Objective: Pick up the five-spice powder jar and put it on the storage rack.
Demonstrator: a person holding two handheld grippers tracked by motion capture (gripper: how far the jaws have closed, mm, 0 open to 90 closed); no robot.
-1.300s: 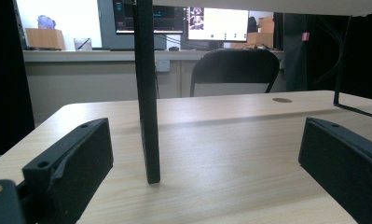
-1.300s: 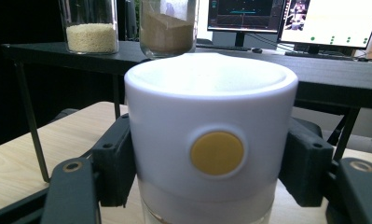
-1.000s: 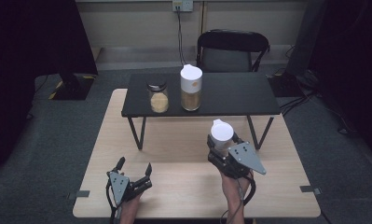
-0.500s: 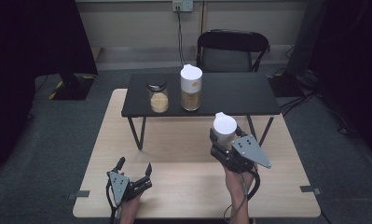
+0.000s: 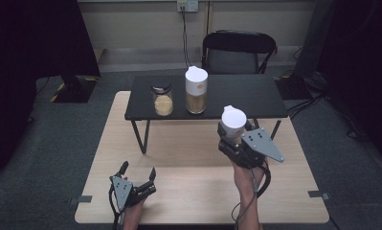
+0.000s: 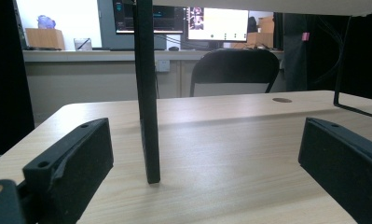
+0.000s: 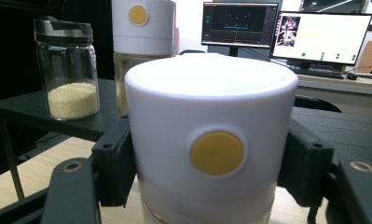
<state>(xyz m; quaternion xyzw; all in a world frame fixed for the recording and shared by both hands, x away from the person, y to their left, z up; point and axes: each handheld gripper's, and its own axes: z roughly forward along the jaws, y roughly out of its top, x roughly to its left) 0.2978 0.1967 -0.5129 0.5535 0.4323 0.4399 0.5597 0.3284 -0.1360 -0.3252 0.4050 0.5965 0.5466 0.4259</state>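
Note:
My right gripper (image 5: 232, 134) is shut on a white-lidded jar (image 5: 233, 120) and holds it above the wooden table (image 5: 188, 153), just in front of the black shelf (image 5: 246, 96). In the right gripper view the jar (image 7: 211, 140) sits between both black jaws, its lid bearing a yellow dot. On the shelf stand a small glass jar of pale grains with a dark lid (image 5: 162, 99) and a taller white-lidded jar (image 5: 196, 90). My left gripper (image 5: 138, 172) rests open on the table's near left part, nothing between its jaws.
The shelf stands on thin black legs (image 6: 146, 93), one right in front of the left gripper. A black chair (image 5: 239, 50) is behind the table. Grey carpet surrounds it, with dark drapes on both sides.
My right gripper has risen with the white-lidded jar and moved slightly toward the shelf. The left gripper has stayed still.

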